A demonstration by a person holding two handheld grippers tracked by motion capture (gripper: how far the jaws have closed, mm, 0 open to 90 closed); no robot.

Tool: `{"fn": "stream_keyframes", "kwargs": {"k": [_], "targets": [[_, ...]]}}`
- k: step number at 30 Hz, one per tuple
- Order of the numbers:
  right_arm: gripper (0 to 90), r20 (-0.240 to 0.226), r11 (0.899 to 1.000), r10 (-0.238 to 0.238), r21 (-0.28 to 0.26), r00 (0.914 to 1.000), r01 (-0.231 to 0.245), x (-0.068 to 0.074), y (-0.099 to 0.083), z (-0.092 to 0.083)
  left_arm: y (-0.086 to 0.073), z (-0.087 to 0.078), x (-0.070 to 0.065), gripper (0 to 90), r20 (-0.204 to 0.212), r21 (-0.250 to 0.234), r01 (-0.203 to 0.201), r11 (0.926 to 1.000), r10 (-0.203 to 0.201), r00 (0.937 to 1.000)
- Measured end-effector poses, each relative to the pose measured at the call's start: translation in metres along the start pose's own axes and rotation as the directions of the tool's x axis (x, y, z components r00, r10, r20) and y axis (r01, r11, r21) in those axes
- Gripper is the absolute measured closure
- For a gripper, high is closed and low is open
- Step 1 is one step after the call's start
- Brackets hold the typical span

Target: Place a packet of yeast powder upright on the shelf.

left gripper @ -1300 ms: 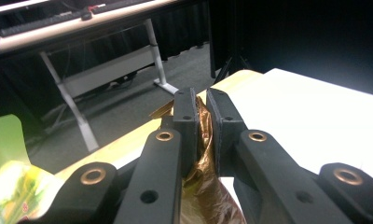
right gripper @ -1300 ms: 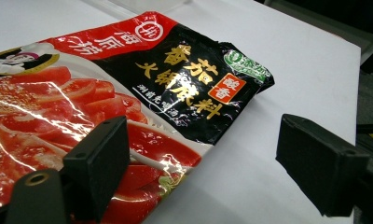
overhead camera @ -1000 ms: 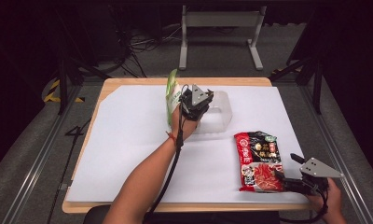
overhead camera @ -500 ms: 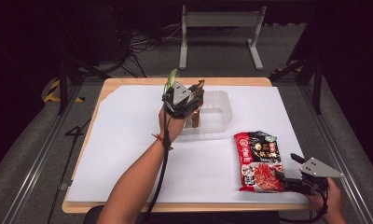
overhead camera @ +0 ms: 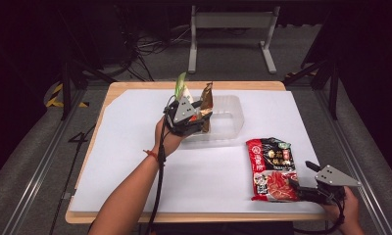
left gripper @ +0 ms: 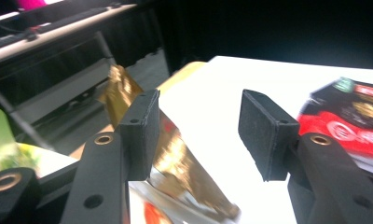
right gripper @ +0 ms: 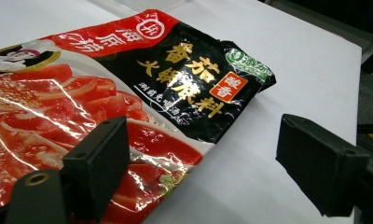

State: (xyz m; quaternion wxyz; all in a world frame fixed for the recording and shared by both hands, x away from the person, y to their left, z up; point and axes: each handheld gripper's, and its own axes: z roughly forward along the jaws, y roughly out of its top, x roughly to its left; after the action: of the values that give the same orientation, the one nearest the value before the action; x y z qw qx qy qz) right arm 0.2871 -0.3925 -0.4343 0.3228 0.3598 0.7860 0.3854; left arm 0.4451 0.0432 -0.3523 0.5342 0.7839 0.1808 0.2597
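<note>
A gold snack packet (overhead camera: 207,99) stands on edge at the left end of a clear plastic bin (overhead camera: 233,128), beside a green packet (overhead camera: 180,85). My left gripper (overhead camera: 203,119) hovers at that end of the bin. Its jaws have just been opening and now stand apart in the left gripper view (left gripper: 198,135). The gold packet (left gripper: 175,163) runs past the left pad (left gripper: 140,133) and low between the jaws, unpressed. A red and black soup-base packet (overhead camera: 272,169) lies flat at the front right. My right gripper (overhead camera: 302,185) is open at its near corner, its left pad (right gripper: 98,161) over the packet (right gripper: 128,93).
A white sheet (overhead camera: 130,161) covers the wooden table (overhead camera: 110,88). Dark floor, cables and a metal stand (overhead camera: 233,29) lie beyond the far edge. The person's left forearm (overhead camera: 130,191) crosses the front left of the sheet.
The left hand has drawn back to the left from the bin and its jaws have opened. The gold packet now shows standing in the bin. The right hand has kept still.
</note>
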Motion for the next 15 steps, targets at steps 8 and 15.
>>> {"fn": "stream_keyframes", "kwargs": {"k": [8, 15], "targets": [[21.0, -0.021, 1.000, 0.012, 0.003, 0.9997, -0.011, -0.002, 0.002, 0.001, -0.019, -0.029, -0.010, 40.6, 0.081, 0.053, -0.030, 0.9981, 0.026, 0.9964], [24.6, -0.066, 0.999, 0.038, 0.007, 0.9971, -0.037, -0.002, 0.006, 0.001, -0.041, -0.047, -0.012, 28.4, 0.080, 0.145, -0.021, 0.9892, 0.009, 0.9968]]}}
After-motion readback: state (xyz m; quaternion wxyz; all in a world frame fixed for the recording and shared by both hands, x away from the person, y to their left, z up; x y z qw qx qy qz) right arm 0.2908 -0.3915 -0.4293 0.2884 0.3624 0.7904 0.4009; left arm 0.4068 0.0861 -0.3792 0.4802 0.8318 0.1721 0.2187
